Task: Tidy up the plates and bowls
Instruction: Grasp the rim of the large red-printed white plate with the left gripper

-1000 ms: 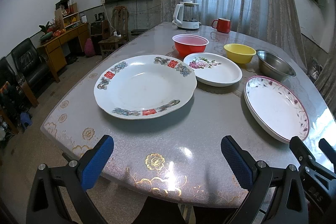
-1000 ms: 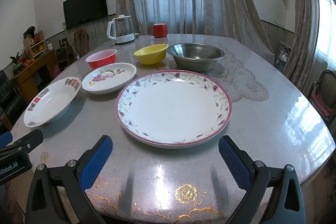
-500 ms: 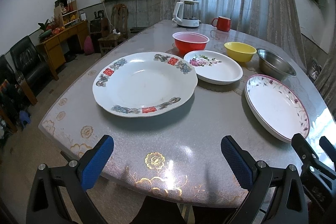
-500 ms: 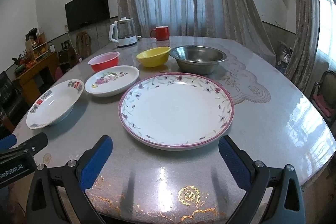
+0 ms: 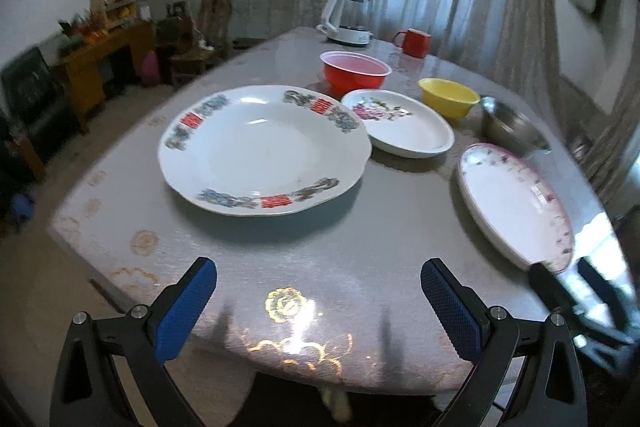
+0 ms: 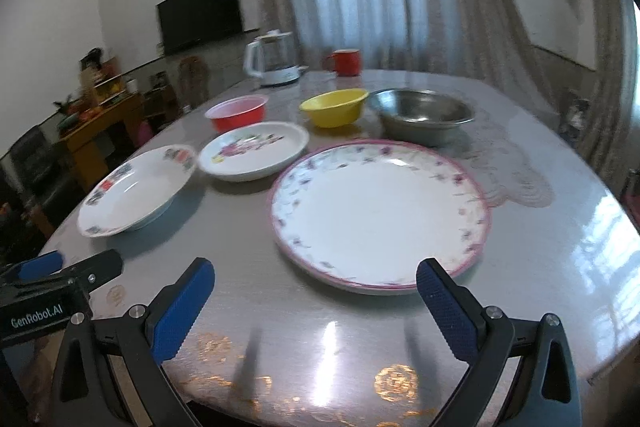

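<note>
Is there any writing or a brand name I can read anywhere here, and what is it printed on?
"GenRobot.AI": white print on the black body of the left claw, seen in the right wrist view.
Red marks on the rim of the big plate: they look like Chinese characters, too blurred to read.
Nothing readable on the kettle or mug.

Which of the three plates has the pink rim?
The large plate right in front of the right gripper; the other two have white rims.

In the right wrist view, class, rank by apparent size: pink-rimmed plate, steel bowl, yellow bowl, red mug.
1. pink-rimmed plate, though it is nearest
2. steel bowl
3. yellow bowl
4. red mug, though it is farthest
</note>
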The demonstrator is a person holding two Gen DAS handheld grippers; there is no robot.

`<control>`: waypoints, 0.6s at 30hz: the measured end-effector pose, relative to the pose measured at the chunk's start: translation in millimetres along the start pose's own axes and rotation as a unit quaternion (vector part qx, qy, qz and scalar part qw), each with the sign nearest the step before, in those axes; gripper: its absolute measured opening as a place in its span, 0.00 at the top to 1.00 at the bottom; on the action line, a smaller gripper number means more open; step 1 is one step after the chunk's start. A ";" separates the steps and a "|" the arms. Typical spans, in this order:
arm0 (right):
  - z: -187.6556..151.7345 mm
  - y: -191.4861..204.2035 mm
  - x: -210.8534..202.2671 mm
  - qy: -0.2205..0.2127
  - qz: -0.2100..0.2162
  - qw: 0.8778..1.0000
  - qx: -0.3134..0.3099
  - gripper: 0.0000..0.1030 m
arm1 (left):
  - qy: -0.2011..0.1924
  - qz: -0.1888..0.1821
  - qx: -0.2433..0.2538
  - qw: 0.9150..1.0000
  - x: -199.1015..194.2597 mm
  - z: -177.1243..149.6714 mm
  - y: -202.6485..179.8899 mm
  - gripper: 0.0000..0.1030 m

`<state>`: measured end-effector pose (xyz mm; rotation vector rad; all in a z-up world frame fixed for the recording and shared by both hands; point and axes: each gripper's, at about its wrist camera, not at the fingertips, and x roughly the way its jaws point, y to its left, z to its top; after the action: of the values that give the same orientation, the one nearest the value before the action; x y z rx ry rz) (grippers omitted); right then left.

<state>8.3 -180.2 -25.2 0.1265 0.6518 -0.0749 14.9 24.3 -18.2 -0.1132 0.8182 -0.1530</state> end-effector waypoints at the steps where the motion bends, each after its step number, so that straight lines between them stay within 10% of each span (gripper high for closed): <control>1: 0.5 1.7 3.3 0.008 0.009 1.000 -0.005 0.00 | 0.001 -0.011 -0.009 1.000 1.1 0.5 4.8 0.00; 10: 10.4 21.2 32.0 0.071 0.052 0.994 -0.064 0.10 | -0.013 -0.038 -0.068 0.997 8.0 11.2 52.7 0.00; 18: 25.0 38.0 56.4 0.100 0.107 0.986 -0.074 0.26 | 0.001 -0.084 -0.193 0.978 29.0 30.8 120.7 0.00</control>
<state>72.1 -147.8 -36.2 0.0601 0.8377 0.1950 68.1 139.0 -37.4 -0.5493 0.8333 -0.1507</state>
